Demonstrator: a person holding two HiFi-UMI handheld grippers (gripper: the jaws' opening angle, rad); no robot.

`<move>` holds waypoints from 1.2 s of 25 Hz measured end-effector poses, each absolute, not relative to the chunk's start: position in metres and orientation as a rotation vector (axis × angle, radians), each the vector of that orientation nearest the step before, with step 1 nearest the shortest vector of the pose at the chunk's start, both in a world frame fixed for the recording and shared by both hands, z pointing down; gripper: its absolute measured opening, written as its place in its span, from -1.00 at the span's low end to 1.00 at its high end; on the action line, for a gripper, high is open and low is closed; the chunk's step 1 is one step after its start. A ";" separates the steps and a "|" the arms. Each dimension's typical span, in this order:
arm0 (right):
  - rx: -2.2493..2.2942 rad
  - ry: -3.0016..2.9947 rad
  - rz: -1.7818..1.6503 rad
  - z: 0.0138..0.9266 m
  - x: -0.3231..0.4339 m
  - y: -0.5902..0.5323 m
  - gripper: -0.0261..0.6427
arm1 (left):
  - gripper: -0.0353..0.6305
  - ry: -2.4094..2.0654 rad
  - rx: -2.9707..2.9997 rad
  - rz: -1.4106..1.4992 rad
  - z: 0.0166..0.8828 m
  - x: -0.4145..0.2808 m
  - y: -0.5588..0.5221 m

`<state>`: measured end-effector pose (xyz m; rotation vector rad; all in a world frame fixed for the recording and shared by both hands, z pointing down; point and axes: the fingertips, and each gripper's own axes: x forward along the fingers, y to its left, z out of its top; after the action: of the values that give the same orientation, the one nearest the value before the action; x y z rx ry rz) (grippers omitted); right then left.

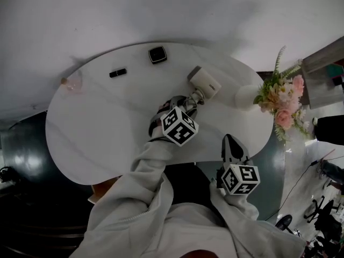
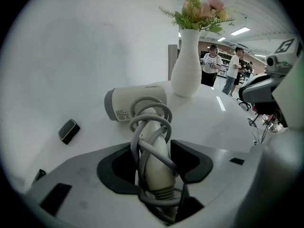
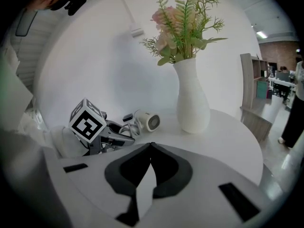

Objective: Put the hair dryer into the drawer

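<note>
The cream hair dryer [image 1: 204, 83] lies on the white table [image 1: 107, 128], its grey cord wound round the handle [image 2: 154, 151]. My left gripper [image 1: 189, 105] reaches over the table to it. In the left gripper view my left gripper [image 2: 153, 148] has the handle and cord between its black pads [image 2: 192, 160], which touch on both sides. The dryer's barrel [image 2: 137, 101] points left, away from me. From the right gripper view the hair dryer [image 3: 147, 121] shows its grille, with the left gripper's marker cube [image 3: 88, 122] beside it. My right gripper [image 1: 229, 138] hangs at the table's near edge, shut [image 3: 151, 146] and holding nothing.
A white vase [image 1: 246, 97] with pink flowers [image 1: 282, 98] stands just right of the dryer. A small black box [image 1: 157, 54] and a black bar [image 1: 117, 72] lie at the far side, a clear glass item [image 1: 72, 82] at the far left. People stand far off beyond the table.
</note>
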<state>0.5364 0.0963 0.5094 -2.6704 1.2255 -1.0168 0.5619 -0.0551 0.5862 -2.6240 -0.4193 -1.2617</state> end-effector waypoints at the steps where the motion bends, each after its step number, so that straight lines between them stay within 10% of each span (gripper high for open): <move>1: -2.668 1.222 -1.015 0.509 0.536 0.096 -0.77 | -0.27 -0.396 -2.632 -1.241 0.586 0.562 -0.057; 30: -2.593 1.436 -0.887 0.477 0.439 0.112 -0.77 | -0.28 -0.051 -2.940 -1.087 0.542 0.419 -0.038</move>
<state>0.4393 0.1118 0.4775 -2.5928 1.4362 -0.8867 0.4187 -0.0383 0.5424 -2.9405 -0.0512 -1.0870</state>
